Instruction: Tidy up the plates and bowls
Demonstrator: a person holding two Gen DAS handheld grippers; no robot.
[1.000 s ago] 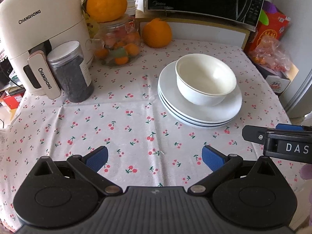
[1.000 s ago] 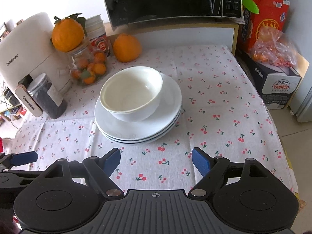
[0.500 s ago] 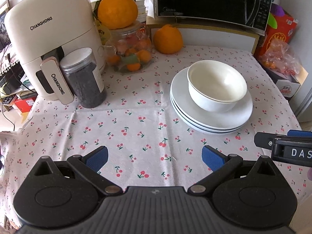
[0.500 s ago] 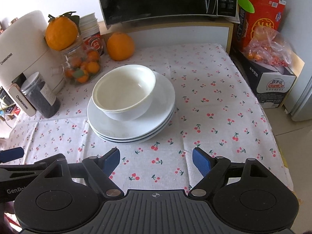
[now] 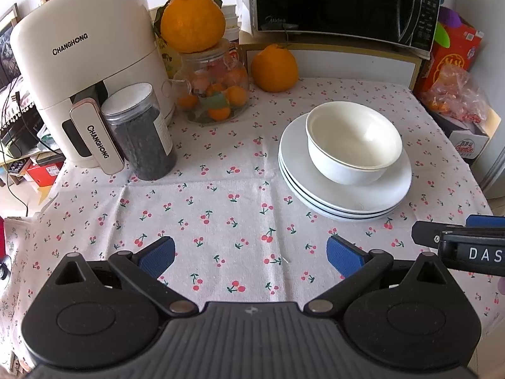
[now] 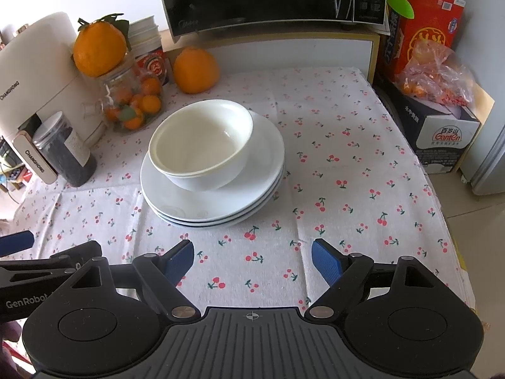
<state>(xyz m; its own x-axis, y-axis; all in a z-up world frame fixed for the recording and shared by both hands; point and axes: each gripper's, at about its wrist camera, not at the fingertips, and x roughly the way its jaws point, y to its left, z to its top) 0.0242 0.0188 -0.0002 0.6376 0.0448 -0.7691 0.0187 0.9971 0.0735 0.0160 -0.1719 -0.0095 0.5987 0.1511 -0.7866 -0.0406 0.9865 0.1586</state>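
Bowls (image 5: 355, 140) nested atop stacked plates (image 5: 347, 195) on cherry tablecloth (image 5: 221, 195); looks organized already (judging). Left gripper (image 5: 251, 254) and right gripper (image 6: 252, 260) both spread wide, empty; next: pull away.
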